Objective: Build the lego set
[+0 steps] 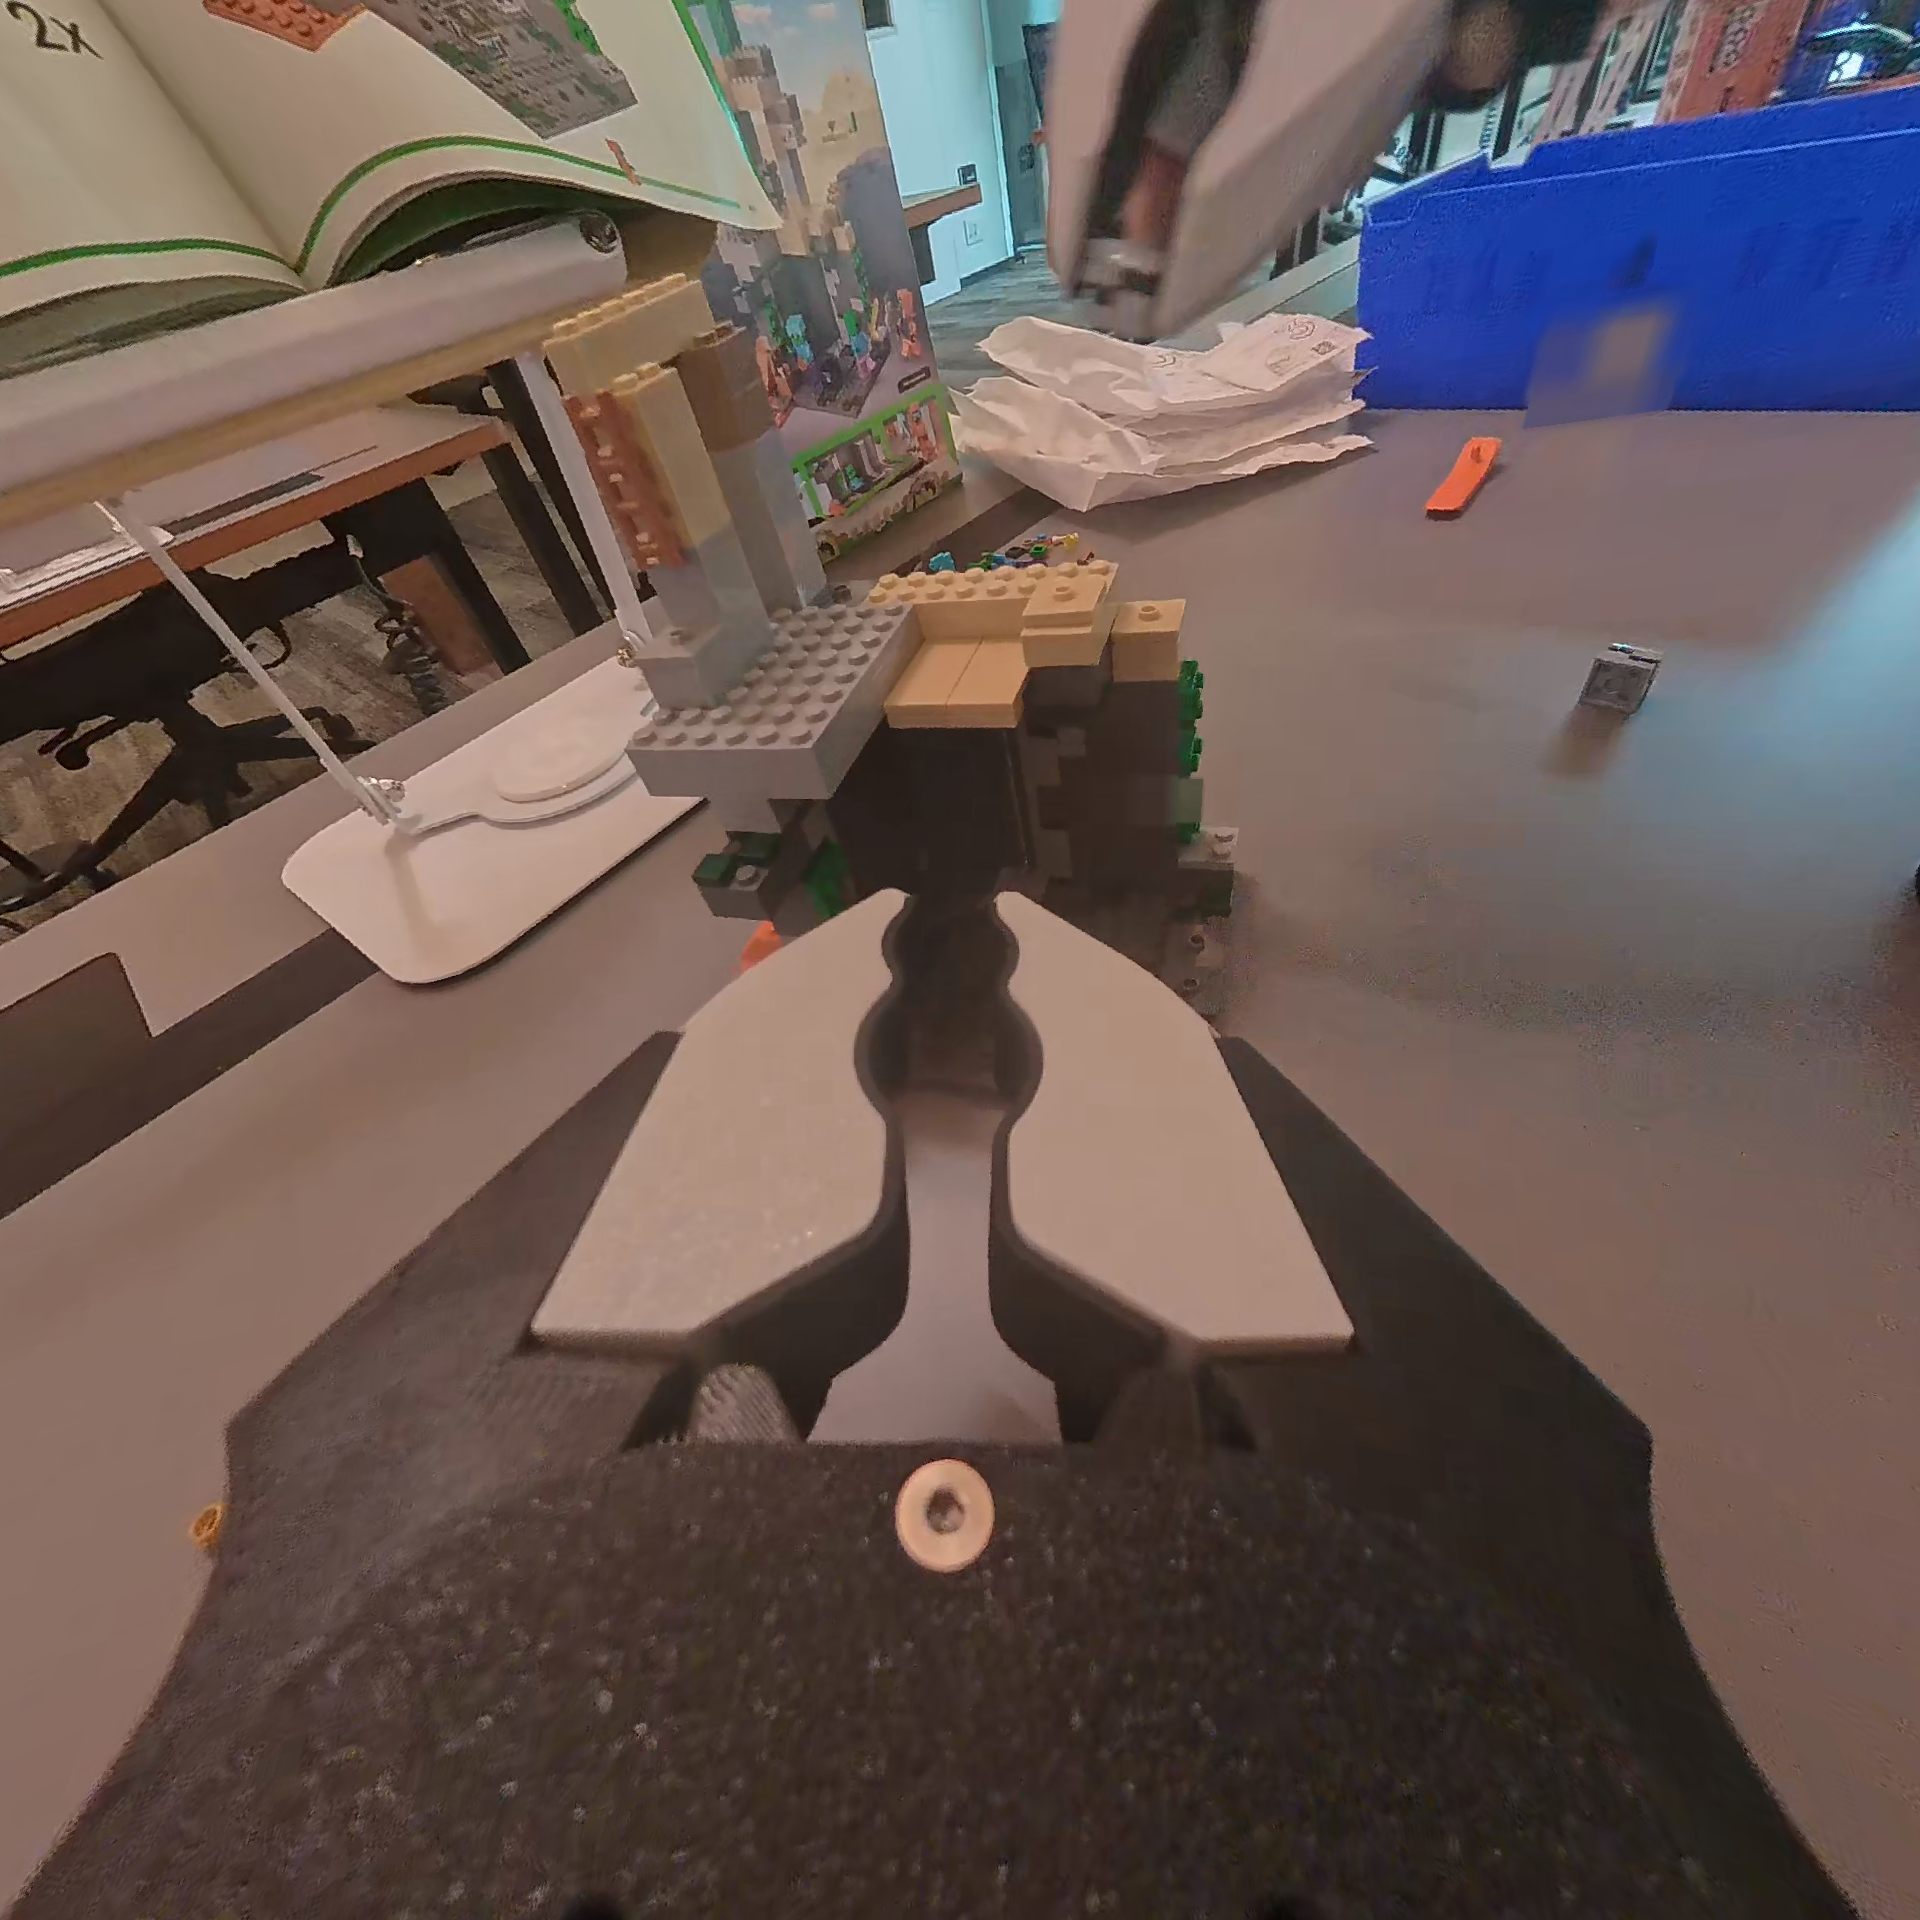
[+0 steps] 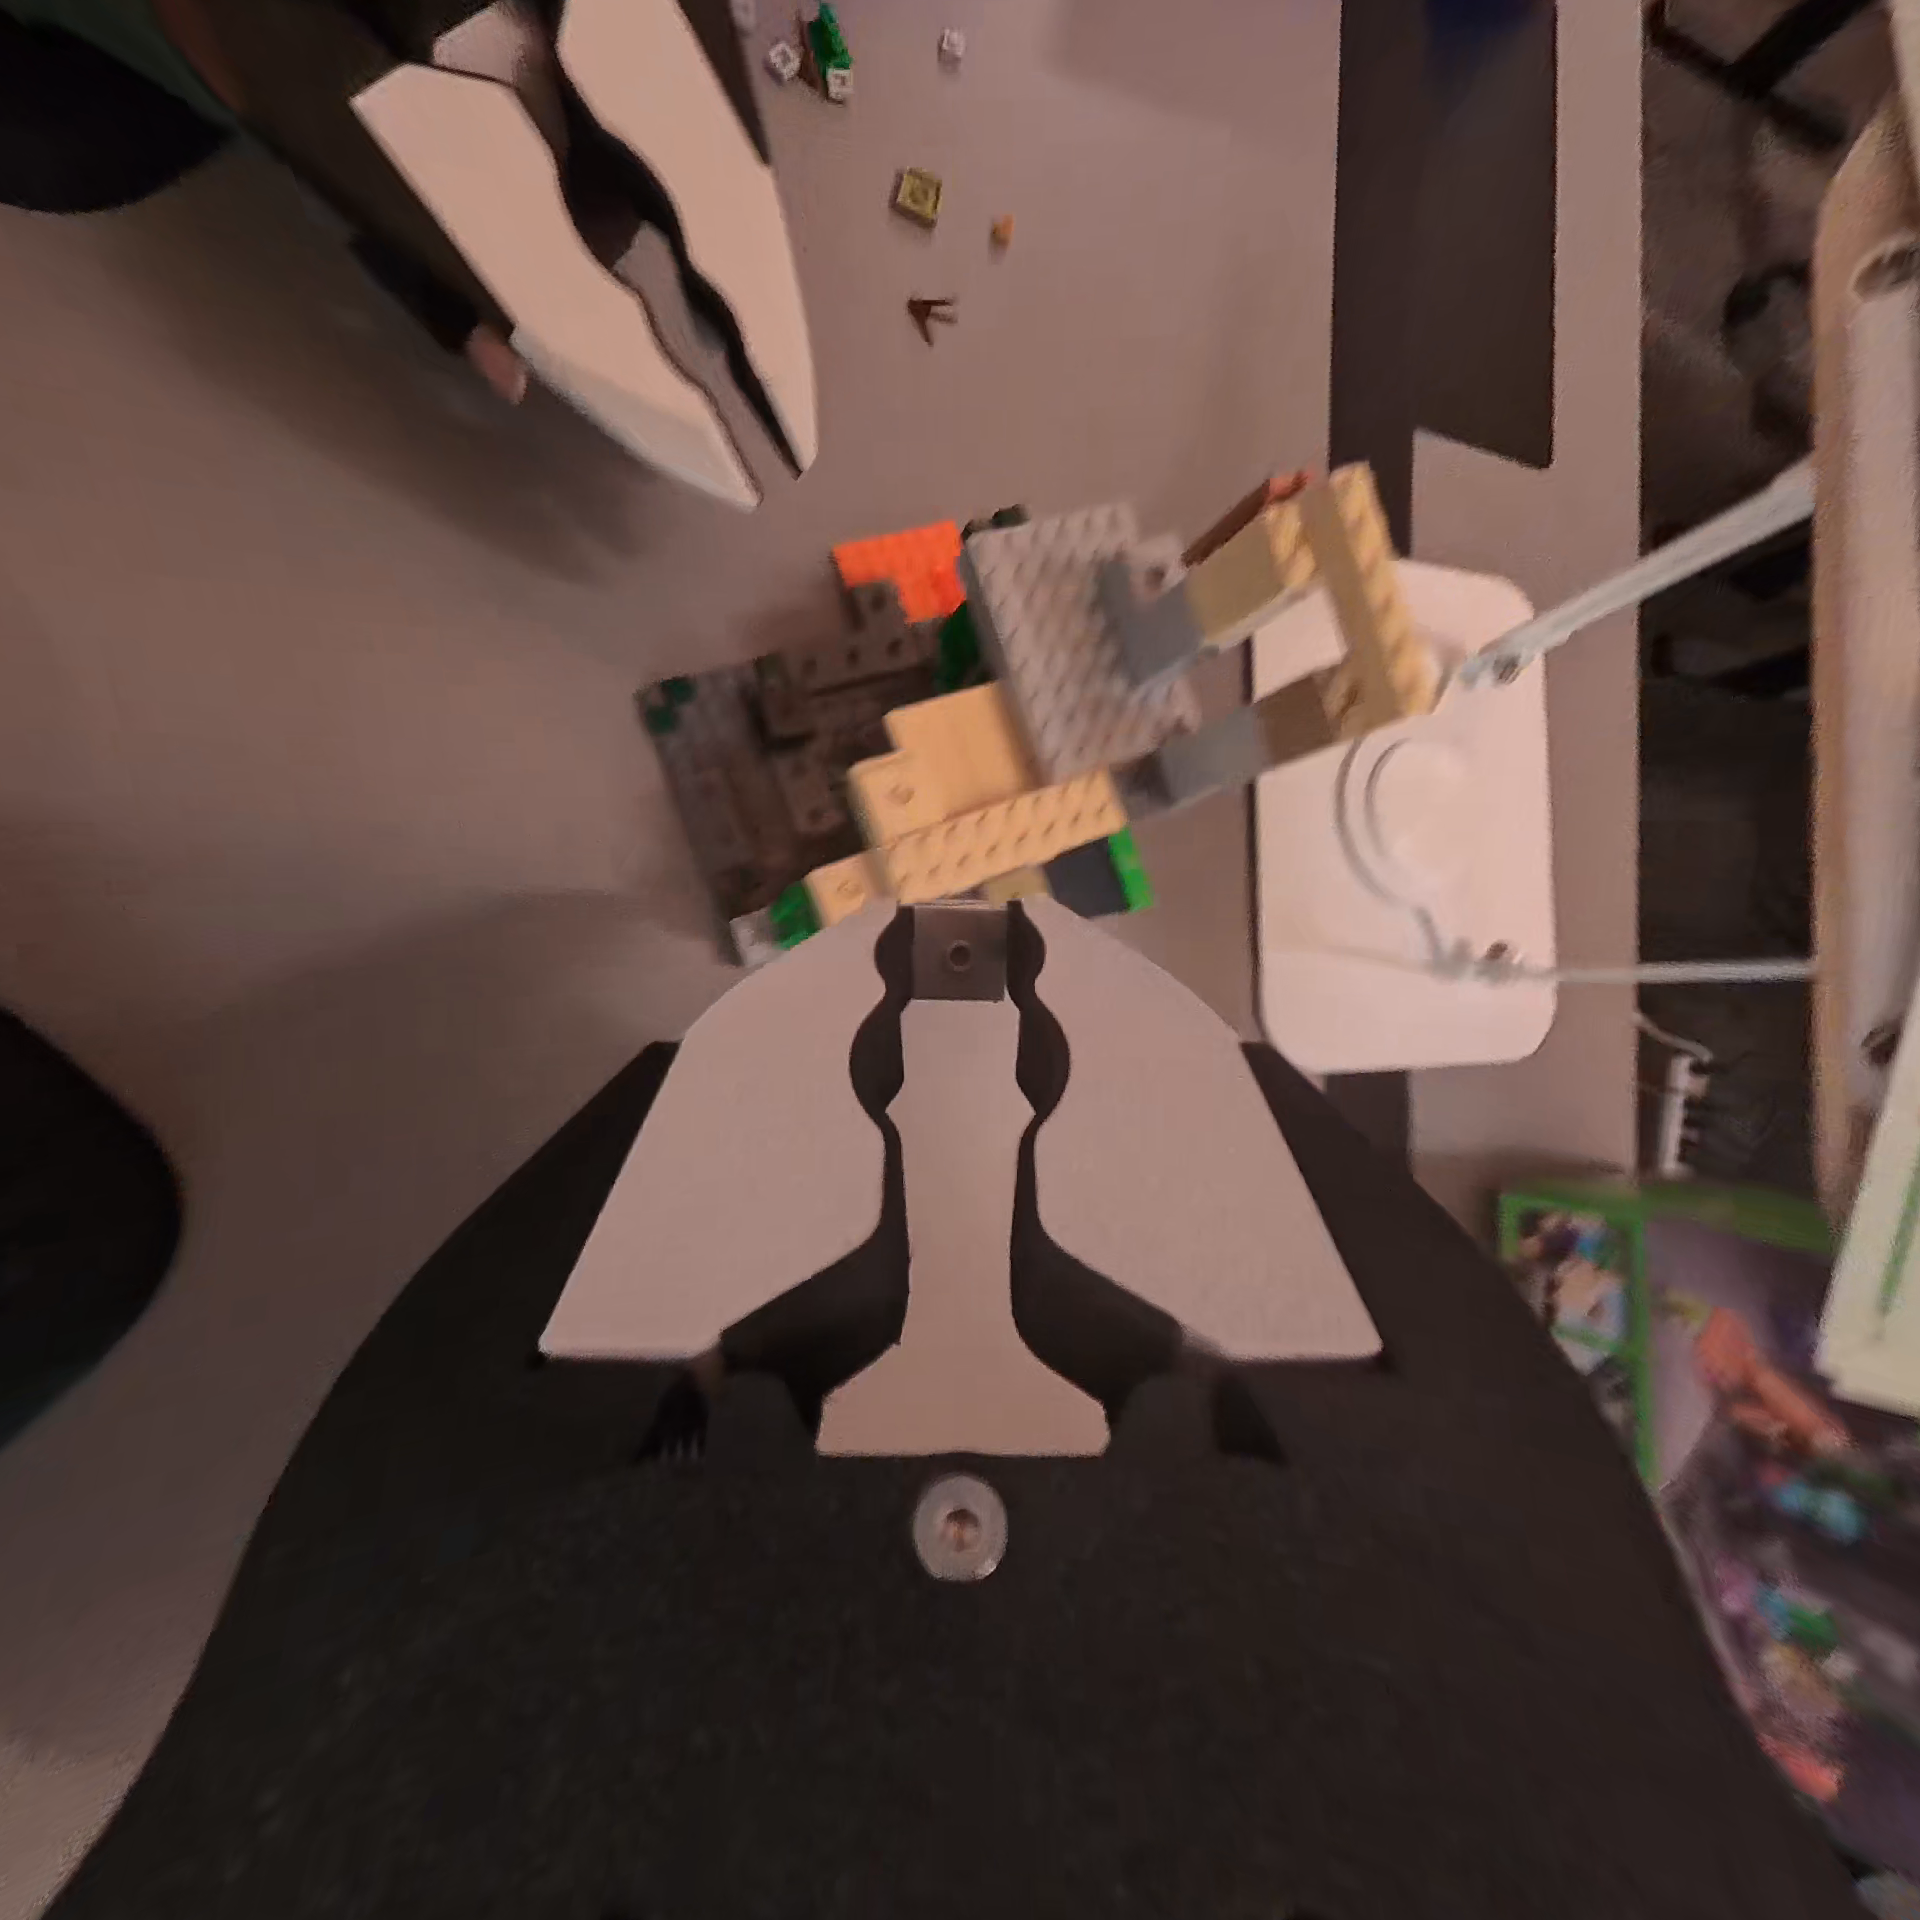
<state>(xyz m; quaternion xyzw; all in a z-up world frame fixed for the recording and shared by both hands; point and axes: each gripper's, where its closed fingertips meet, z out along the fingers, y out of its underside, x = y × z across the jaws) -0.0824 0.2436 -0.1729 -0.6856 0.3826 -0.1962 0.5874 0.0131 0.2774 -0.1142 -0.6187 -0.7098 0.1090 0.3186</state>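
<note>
The lego build point(image 1: 831, 707) stands mid-table: a dark grey and green base, a grey studded plate, tan plates and a tan-and-brown arch. It also shows from above in the right wrist view point(image 2: 1070, 634). My left gripper point(image 1: 948, 914) is low over the table, just in front of the build's dark lower side. Its jaws stand a narrow gap apart with nothing seen between them. It shows again from above point(image 2: 774, 473). My right gripper point(image 2: 958, 930) is shut on a small grey square piece point(image 2: 958, 954) and hovers above the build's tan edge. It appears blurred and high in the left wrist view point(image 1: 1117, 281).
An open instruction booklet point(image 1: 208, 156) rests on a white stand point(image 1: 468, 862) left of the build. The set's box point(image 1: 831, 312), white paper bags point(image 1: 1164, 405) and a blue bin point(image 1: 1662, 260) stand behind. An orange tool point(image 1: 1463, 476), a grey piece point(image 1: 1616, 675) and loose pieces point(image 2: 920, 195) lie about.
</note>
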